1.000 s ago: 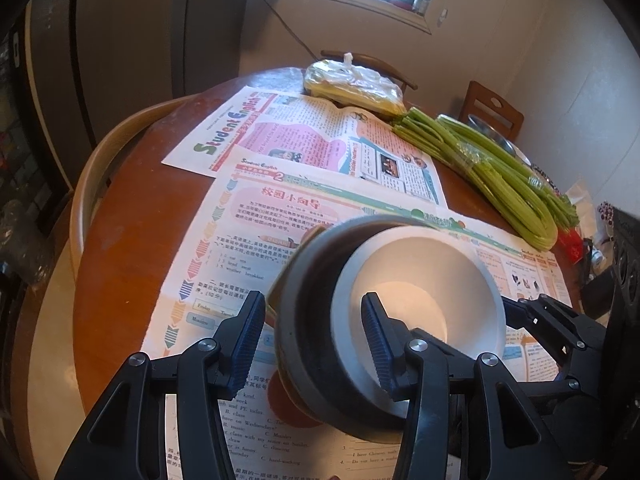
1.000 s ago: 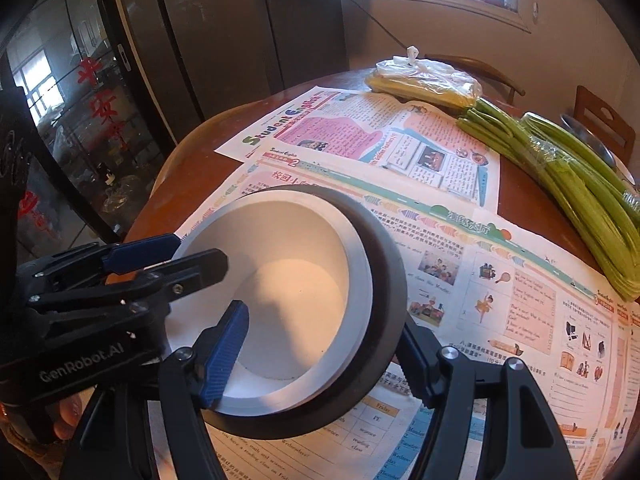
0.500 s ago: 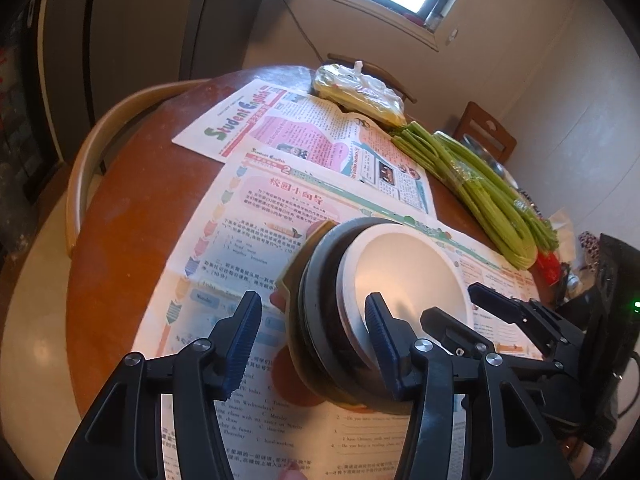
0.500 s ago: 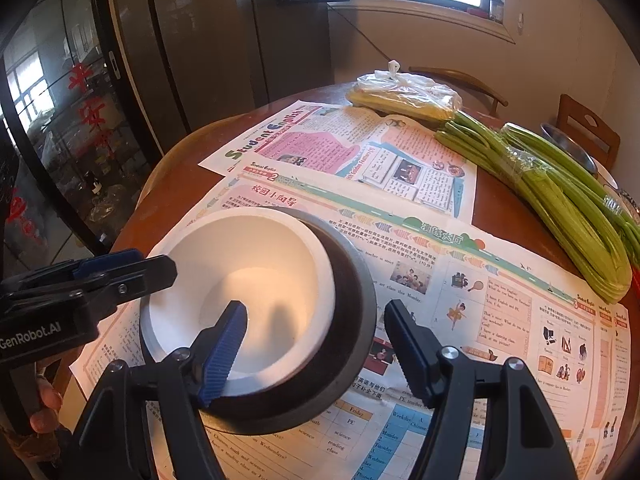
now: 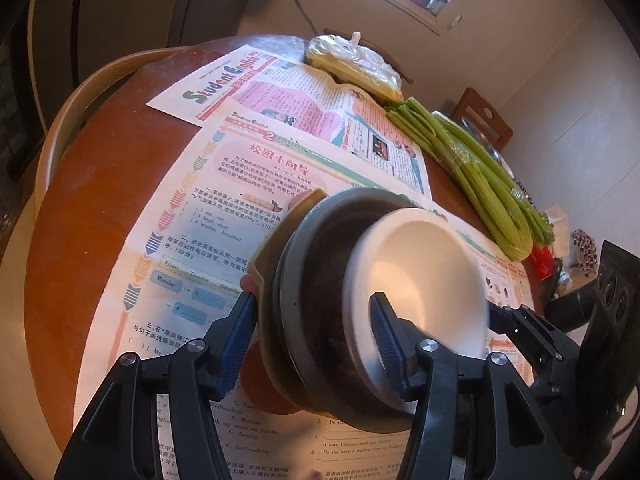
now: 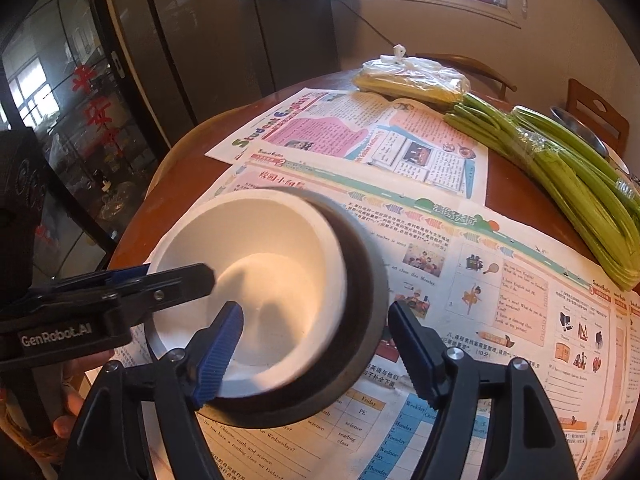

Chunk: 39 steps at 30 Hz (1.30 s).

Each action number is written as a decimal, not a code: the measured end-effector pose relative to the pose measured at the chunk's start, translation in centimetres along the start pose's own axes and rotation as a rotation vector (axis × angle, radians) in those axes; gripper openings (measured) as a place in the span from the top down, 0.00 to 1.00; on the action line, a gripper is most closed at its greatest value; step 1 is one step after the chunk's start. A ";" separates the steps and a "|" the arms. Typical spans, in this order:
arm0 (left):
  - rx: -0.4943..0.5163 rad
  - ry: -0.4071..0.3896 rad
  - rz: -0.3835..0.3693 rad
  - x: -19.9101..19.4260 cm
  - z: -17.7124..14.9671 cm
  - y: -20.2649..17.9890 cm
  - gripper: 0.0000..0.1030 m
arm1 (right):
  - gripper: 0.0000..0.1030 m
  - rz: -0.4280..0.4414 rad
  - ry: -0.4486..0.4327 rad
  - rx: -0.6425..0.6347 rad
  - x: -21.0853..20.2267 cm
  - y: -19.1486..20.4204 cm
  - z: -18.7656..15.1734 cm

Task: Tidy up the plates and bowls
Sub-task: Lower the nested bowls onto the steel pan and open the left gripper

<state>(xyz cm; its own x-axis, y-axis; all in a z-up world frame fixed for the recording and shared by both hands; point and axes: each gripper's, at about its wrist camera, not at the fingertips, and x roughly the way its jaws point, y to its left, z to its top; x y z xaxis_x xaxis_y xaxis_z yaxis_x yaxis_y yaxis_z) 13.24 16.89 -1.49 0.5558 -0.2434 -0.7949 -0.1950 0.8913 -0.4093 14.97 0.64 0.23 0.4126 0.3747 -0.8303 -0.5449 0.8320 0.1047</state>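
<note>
Left wrist: fingers (image 5: 244,320) wider around bowls (image 5: 360,292)

matt white bowl (image 6: 256,280), glossy wood table (image 5: 80,216)

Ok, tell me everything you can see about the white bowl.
The white bowl is round, deep, plain matte white, looks ceramic, and is empty. It sits nested in a wider dark bowl, its thick rim standing above that one's, over the newspaper. One finger of the left gripper and one of the right gripper reach inside it; both grippers' jaws have just been opening. Whether the pads touch its wall is unclear.
</note>
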 end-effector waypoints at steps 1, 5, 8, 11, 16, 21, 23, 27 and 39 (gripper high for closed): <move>0.010 0.004 0.012 0.1 0.0 -0.2 0.42 | 0.27 0.001 0.005 -0.006 0.2 0.1 -0.1; 0.039 0.023 0.051 0.9 0.0 -1.0 0.41 | 0.25 0.012 0.013 -0.011 0.3 0.1 -0.3; 0.049 0.032 0.049 1.3 0.0 -1.6 0.41 | 0.25 0.002 0.014 -0.007 0.3 -0.3 -0.3; 0.067 0.033 0.055 1.6 0.1 -2.5 0.41 | 0.25 0.002 0.014 0.009 0.1 -1.1 -0.4; 0.095 0.042 0.053 2.4 0.1 -4.3 0.41 | 0.25 -0.011 0.010 0.036 -0.4 -2.7 -0.6; 0.115 0.052 0.040 3.2 0.1 -6.0 0.41 | 0.25 -0.026 0.008 0.064 -0.9 -4.4 -0.9; 0.123 0.053 0.035 3.5 0.1 -6.5 0.41 | 0.25 -0.033 0.006 0.075 -1.1 -5.0 -1.2; 0.135 0.055 0.028 4.1 0.1 -7.5 0.41 | 0.25 -0.043 0.001 0.097 -1.5 -6.1 -1.5; 0.147 -0.053 0.128 2.3 0.3 -7.8 0.41 | 0.25 -0.076 -0.066 0.101 -3.8 -7.1 -1.9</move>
<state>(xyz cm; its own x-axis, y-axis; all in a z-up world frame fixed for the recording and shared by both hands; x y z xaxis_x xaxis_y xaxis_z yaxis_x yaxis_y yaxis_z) 16.33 9.50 0.03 0.5768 -0.1074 -0.8098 -0.1489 0.9609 -0.2336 15.86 -7.45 1.56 0.4987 0.3321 -0.8007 -0.4352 0.8948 0.1000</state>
